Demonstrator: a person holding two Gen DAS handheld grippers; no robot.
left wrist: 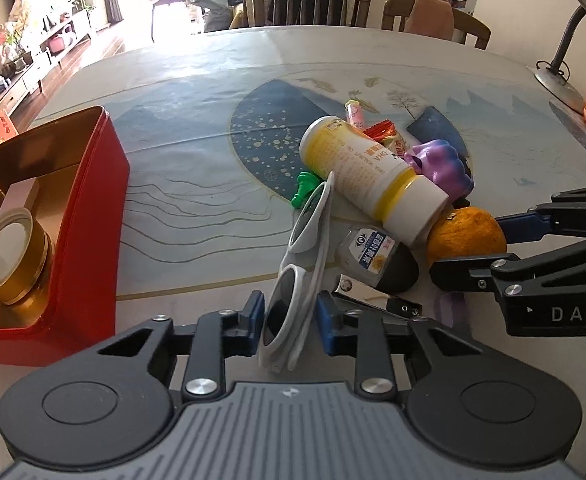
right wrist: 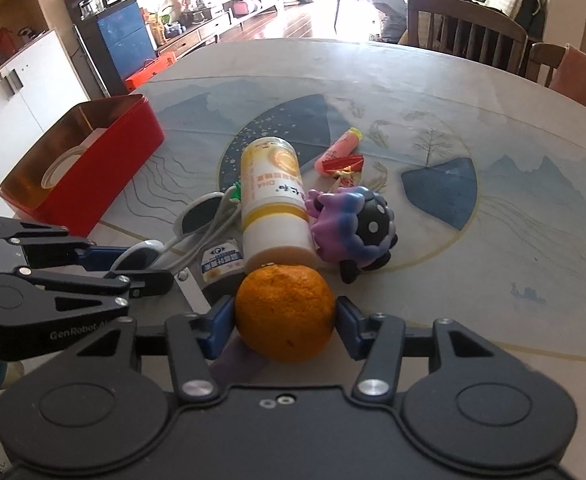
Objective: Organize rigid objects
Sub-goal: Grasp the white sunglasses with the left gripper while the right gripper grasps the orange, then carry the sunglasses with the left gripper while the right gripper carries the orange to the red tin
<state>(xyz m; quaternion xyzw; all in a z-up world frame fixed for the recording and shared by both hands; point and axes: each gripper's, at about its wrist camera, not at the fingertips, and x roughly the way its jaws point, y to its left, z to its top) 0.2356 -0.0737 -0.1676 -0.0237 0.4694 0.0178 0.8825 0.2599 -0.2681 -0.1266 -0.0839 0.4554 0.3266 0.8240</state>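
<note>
My left gripper (left wrist: 287,320) is shut on white sunglasses (left wrist: 301,256), which stand on edge between its blue pads and lean against a white and yellow bottle (left wrist: 369,178). My right gripper (right wrist: 285,320) is shut on an orange (right wrist: 285,312), also seen in the left wrist view (left wrist: 467,236). The bottle (right wrist: 273,196) lies on its side just beyond the orange. A purple and black toy (right wrist: 353,224) sits right of the bottle. A red tin box (left wrist: 73,216) stands open at the left and holds a round gold tin (left wrist: 9,256).
A small labelled bottle (left wrist: 377,260), nail clippers (left wrist: 377,300), a green piece (left wrist: 303,190), a pink tube (right wrist: 339,150) and red wrappers (right wrist: 345,166) lie in the pile. A desk lamp (left wrist: 565,52) stands at the far right. Chairs (left wrist: 311,0) stand behind the table.
</note>
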